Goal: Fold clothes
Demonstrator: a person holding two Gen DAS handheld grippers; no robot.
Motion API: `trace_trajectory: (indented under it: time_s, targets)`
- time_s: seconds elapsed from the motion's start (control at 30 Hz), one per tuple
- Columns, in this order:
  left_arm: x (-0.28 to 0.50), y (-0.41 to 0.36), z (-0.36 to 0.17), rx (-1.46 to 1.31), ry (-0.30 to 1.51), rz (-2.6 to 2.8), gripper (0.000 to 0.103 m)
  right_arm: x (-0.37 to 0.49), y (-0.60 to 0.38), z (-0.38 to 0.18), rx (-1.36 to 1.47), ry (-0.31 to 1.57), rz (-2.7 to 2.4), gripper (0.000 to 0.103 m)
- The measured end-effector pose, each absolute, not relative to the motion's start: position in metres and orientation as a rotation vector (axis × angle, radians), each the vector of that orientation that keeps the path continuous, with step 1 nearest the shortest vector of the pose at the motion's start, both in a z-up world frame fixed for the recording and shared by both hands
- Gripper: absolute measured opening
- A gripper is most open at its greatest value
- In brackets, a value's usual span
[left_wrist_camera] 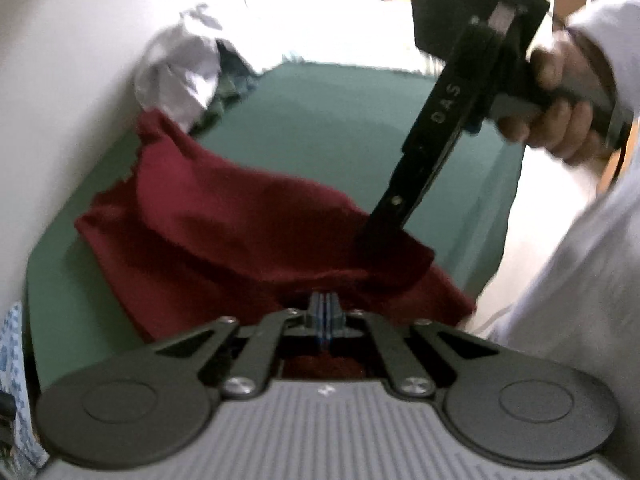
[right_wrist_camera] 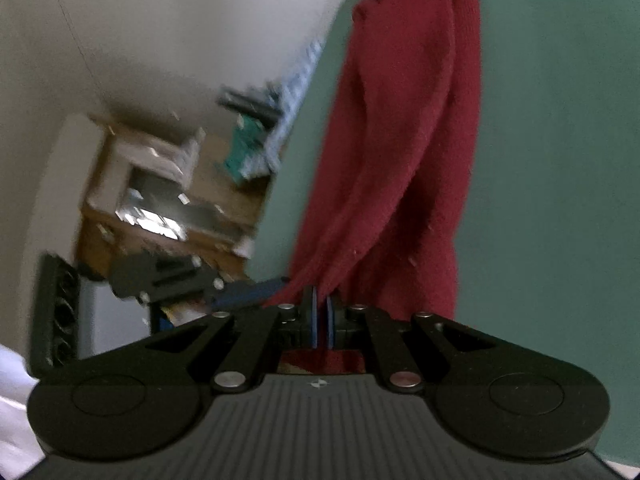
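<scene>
- Dark red knitted garment [left_wrist_camera: 224, 216]: lies partly folded on the green flat surface [left_wrist_camera: 340, 120].
- Left gripper [left_wrist_camera: 325, 312]: jaws closed together at the garment's near edge.
- Right gripper [left_wrist_camera: 374, 236]: black fingers meet the cloth; a hand [left_wrist_camera: 560, 100] holds its handle.
- Crumpled white cloth [left_wrist_camera: 180, 64]: rear left.

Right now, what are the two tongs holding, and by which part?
Both are shut on the dark red knit garment. The left tongs pinch its near edge; the right tongs pinch an edge further right. Which hem or corner cannot be told.

Surface: flat green cloth-covered table [left_wrist_camera: 340, 120].
Far left: crumpled white fabric heap [left_wrist_camera: 180, 68] lying on the table's edge.
Beyond: plain white wall [right_wrist_camera: 160, 20].
Lower left: cluttered brown wooden desk [right_wrist_camera: 160, 208], blurred.
</scene>
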State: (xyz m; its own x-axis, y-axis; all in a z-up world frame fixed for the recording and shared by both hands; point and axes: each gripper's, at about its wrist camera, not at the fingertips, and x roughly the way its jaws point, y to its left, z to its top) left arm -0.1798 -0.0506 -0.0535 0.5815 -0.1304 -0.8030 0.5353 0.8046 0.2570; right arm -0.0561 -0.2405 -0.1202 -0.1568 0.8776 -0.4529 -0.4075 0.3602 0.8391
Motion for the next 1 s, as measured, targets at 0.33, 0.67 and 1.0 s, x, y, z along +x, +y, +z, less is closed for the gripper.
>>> trace_trajectory:
  time_s: [0.33,0.67,1.0]
  targets:
    - [-0.160,-0.036,-0.059,0.508,0.889,-0.368,0.015,-0.058,-0.229,-0.148,0.353,1.365,1.167,0.007]
    - [-0.125,-0.052,-0.093,0.446,0.923,-0.375,0.025,-0.013,-0.224,-0.091,0.113,1.028,1.048,0.024]
    - [-0.124,-0.044,-0.097,0.356,0.968,-0.416,0.017,0.071,-0.120,-0.103,0.010,0.895,1.044,0.030]
